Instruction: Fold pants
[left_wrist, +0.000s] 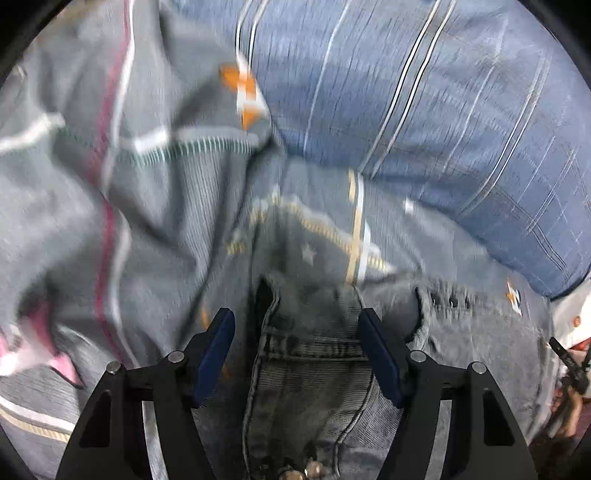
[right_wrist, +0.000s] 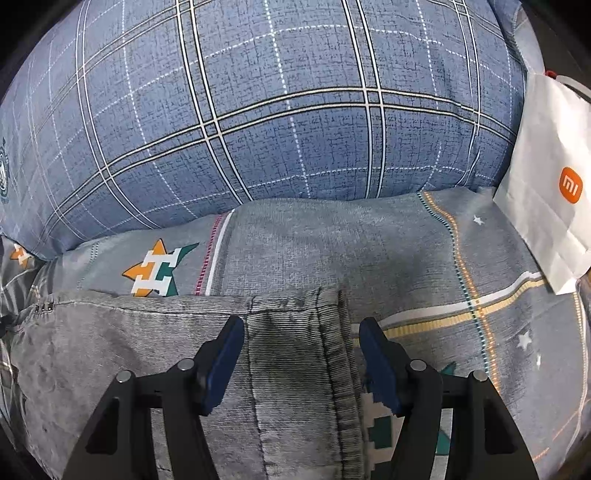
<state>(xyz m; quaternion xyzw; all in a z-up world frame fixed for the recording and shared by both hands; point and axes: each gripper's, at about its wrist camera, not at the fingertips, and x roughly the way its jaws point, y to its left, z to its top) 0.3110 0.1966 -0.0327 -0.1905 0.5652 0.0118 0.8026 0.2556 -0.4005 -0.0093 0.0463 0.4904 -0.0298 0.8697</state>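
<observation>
Left wrist view first: the left gripper (left_wrist: 297, 339) is hovering low with its jaws spread wide, nothing pinched between them. The grey pants (left_wrist: 314, 387) are lying right in the gap, a stitched band crossing from one blue pad (left_wrist: 216, 354) toward the other, and the denim is running lengthwise straight back toward the camera. A fabric edge is standing up just ahead of the jaws, with a dark opening beside the left pad. To the right of the right jaw, more of the same denim is spreading out, a row of small holes along its edge. Everything here is blurring, so finer detail is hard to read. Beyond the jaws, the grey patterned bedsheet (left_wrist: 129, 221) is rumpling, and a blue plaid pillow (left_wrist: 424, 110) is sitting further ahead.

Right wrist view now, much sharper: the right gripper (right_wrist: 301, 350) is also sitting with jaws apart, gripping nothing. The pants (right_wrist: 288, 369) are filling the gap and stretching off to the left of the jaws, top edge running crosswise just ahead of the fingertips. A heavy side seam is running lengthwise, close inside the right jaw. The bedsheet (right_wrist: 424, 258) is showing beyond, the pillow (right_wrist: 277, 110) behind it, and a white paper bag (right_wrist: 546, 184) is leaning far right.
</observation>
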